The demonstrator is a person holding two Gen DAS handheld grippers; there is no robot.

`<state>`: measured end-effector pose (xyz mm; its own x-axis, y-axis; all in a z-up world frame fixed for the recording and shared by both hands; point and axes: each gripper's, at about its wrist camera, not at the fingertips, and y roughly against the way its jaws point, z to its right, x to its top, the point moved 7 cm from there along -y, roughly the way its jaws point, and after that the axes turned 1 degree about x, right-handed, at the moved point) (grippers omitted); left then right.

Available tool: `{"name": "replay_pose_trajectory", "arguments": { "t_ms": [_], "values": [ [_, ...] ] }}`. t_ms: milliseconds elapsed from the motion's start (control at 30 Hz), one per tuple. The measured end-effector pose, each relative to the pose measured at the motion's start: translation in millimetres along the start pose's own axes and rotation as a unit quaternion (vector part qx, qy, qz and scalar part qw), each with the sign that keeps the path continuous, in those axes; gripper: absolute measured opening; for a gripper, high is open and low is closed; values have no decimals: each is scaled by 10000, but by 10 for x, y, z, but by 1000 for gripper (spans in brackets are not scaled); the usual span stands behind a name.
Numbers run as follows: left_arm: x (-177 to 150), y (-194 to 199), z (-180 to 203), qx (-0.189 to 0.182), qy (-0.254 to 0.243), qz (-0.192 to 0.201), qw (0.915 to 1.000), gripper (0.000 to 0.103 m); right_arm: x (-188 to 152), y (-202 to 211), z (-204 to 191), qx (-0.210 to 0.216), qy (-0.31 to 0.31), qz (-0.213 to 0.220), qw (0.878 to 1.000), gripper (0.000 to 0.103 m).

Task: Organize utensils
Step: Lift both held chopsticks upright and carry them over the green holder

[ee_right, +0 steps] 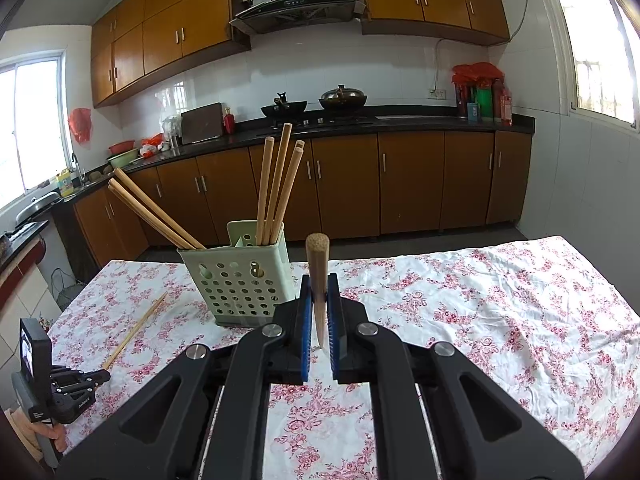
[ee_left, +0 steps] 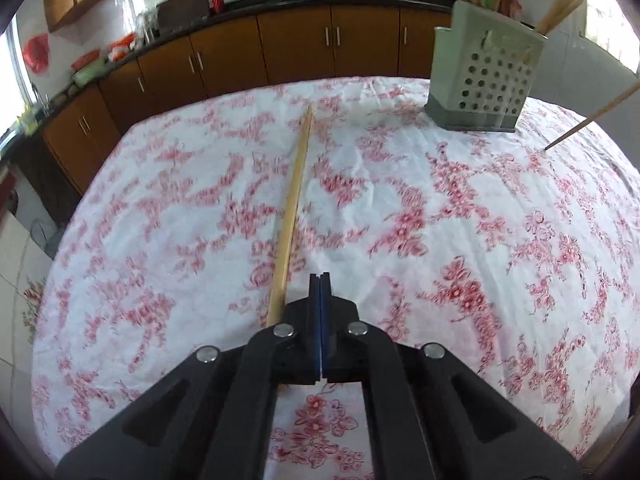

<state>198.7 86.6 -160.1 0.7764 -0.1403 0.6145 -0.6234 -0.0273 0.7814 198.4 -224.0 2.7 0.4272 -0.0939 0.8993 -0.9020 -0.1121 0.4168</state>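
Left gripper (ee_left: 320,280): jaws pressed together with nothing between them, their blue pads meeting edge to edge. It points steeply down at the floral tablecloth (ee_left: 460,208), tips just beside the near end of a loose chopstick.

Loose chopstick (ee_left: 291,216): lies flat on the cloth, on the side of the utensil holder where the left gripper works, well apart from the holder. Its near end runs under the left finger of the left gripper; its far end points toward the cabinets. It is not gripped.

Right gripper (ee_right: 319,304): clamped on a chopstick that stands between the blue pads.

Held chopstick (ee_right: 318,276): wooden, roughly upright, thick round end above the jaws, thin tip below them, close to the cloth. It sits just beside the utensil holder, on the holder's right in the right wrist view.

Utensil holder (ee_right: 240,276): pale green, perforated front, standing upright on the tablecloth. It is the landmark for the rest.

Chopsticks in holder (ee_right: 278,188): one bunch stands nearly upright in the holder's right part; another bunch (ee_right: 152,210) leans far out to its left.

Wooden cabinets (ee_right: 400,184): behind the holder, past the table's far edge.
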Motion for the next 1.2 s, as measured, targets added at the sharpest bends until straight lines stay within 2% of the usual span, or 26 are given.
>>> {"name": "replay_pose_trajectory", "arguments": {
  "t_ms": [100, 167, 233, 267, 400, 533, 733, 933, 1200],
  "values": [
    [64, 47, -24, 44, 3, 67, 10000, 3, -1, 1, 8, 9, -10, 2, 10000, 8],
    [80, 85, -71, 53, 52, 133, 9999, 8, -10, 3, 14, 18, -17, -12, 10000, 8],
    [71, 114, -147, 64, 82, 184, 9998, 29, -17, 13, 26, 22, -14, -17, 10000, 8],
    [70, 113, -170, 56, 92, 177, 9998, 30, -16, 15, 30, 25, -15, -18, 10000, 8],
    [0, 17, -221, -94, 122, -40, 9999, 27, -12, 14, 39, 42, -43, -27, 10000, 8],
    [-74, -47, -171, -177, 61, -101, 9998, 10, -5, 13, 44, 30, -29, -25, 10000, 8],
    [-37, -15, -146, -150, 108, -71, 9998, 8, 7, 19, 58, 12, -52, -8, 10000, 8],
    [330, 475, -45, -233, 27, 676, 9974, 8, 57, 68, 73, 20, -63, 89, 9999, 8],
    [917, 1161, 57, -407, 259, 1645, 9852, 8, 78, 106, 71, 56, -93, 172, 9998, 8]
  ]
}}
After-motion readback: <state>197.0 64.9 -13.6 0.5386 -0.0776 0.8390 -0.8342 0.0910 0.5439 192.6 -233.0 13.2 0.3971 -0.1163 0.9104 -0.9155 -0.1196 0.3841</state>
